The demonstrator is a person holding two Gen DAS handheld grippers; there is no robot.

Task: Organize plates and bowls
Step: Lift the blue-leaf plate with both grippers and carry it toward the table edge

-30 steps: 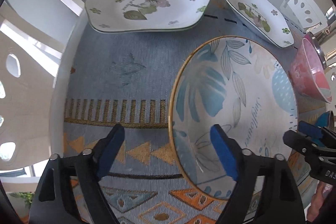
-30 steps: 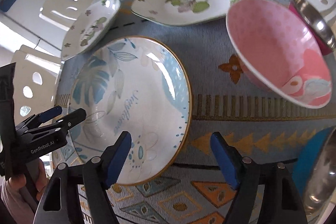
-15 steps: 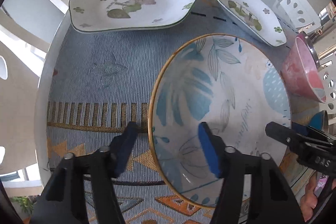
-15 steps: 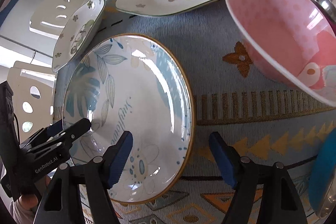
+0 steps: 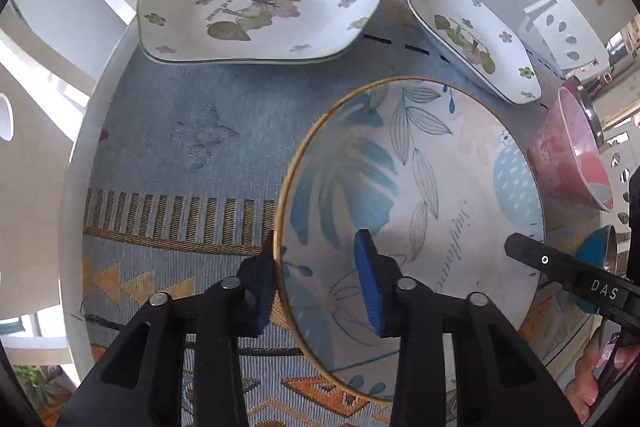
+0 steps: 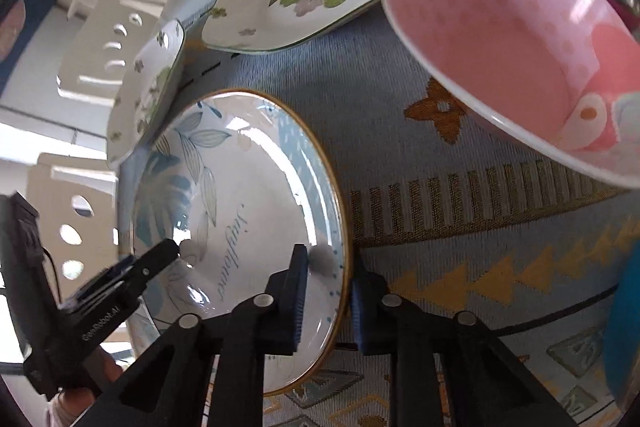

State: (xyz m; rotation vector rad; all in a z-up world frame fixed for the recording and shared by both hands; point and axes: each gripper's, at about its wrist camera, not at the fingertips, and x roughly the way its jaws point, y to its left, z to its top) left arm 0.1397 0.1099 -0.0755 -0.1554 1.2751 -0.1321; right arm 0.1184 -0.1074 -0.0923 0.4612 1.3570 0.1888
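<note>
Both grippers are closing on the blue leaf-patterned plate [image 5: 420, 211]: the left gripper [image 5: 320, 287] straddles its near-left rim, the right gripper [image 6: 328, 291] pinches its near-right rim; farther off lie two floral plates [image 5: 256, 3] and a pink bowl [image 6: 516, 39].

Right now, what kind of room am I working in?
Most likely a home dining area: a round table under a woven patterned cloth, white cut-out chairs around it, and a leaf-print plate with other dishes on top.
</note>
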